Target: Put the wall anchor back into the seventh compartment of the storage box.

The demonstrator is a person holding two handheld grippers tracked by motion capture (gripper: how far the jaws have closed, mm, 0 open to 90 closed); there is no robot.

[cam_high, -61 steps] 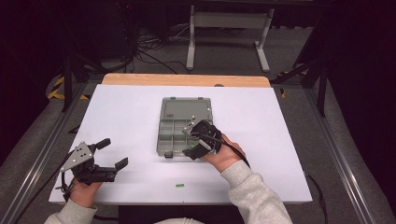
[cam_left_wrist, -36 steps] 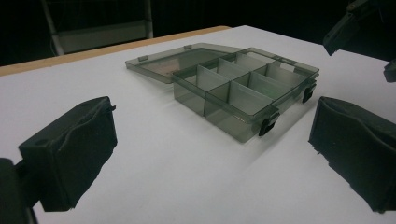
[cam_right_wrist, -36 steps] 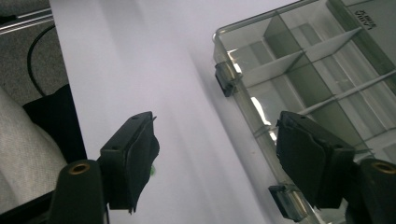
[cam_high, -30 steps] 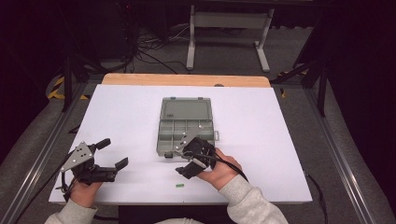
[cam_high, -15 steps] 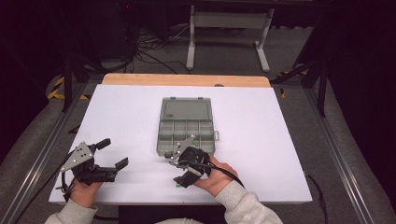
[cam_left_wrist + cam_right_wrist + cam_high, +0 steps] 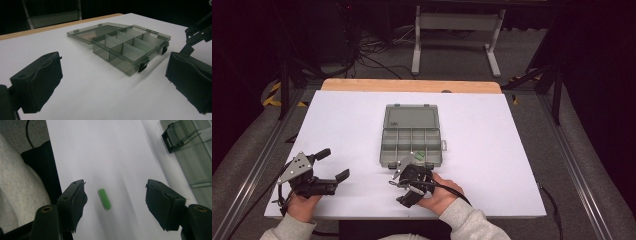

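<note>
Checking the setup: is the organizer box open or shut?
Open. The organizer box has its lid folded flat back on the table, its compartments exposed.

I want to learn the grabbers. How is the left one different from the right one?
The left gripper rests far from the box; the right gripper is just in front of it. The right gripper has a green piece between its jaws; the left has bare table. Both are open.

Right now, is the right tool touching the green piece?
Apart. In the right gripper view, white table shows on both sides of the green piece, between it and the open right tool.
</note>
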